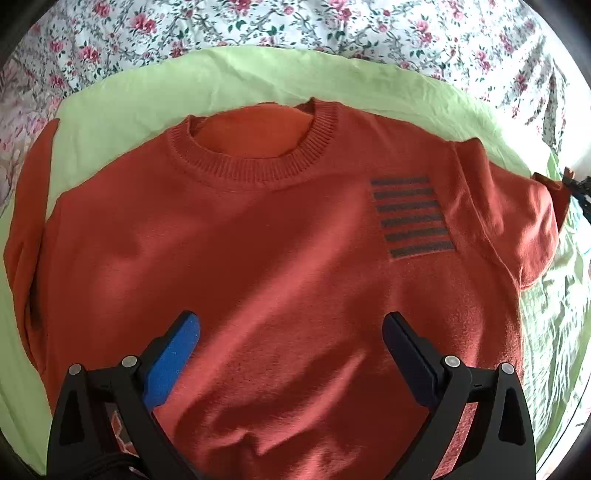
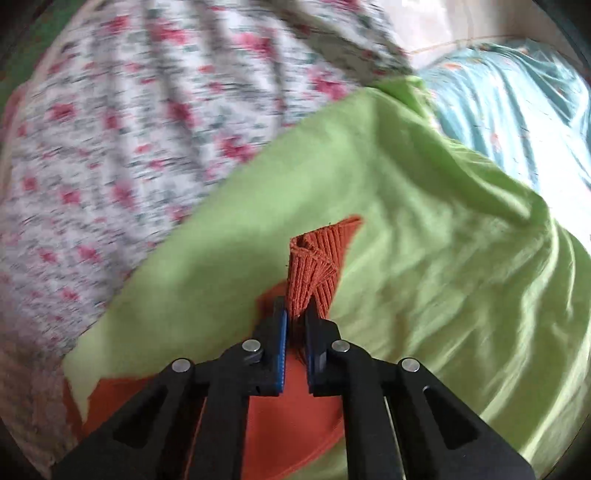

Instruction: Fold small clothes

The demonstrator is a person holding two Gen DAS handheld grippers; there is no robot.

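Note:
An orange-red knit sweater lies face up on a light green cloth, collar toward the far side and a patch of dark stripes on its chest. My left gripper hovers open over the sweater's lower body, nothing between its blue pads. In the right wrist view my right gripper is shut on the ribbed sleeve cuff, which stands bunched up out of the jaws above the green cloth. The other gripper's tip shows at the right sleeve's end.
A floral bedspread lies beyond the green cloth on the far and left sides. A pale blue patterned sheet is at the far right in the right wrist view. The green cloth is wrinkled on the right.

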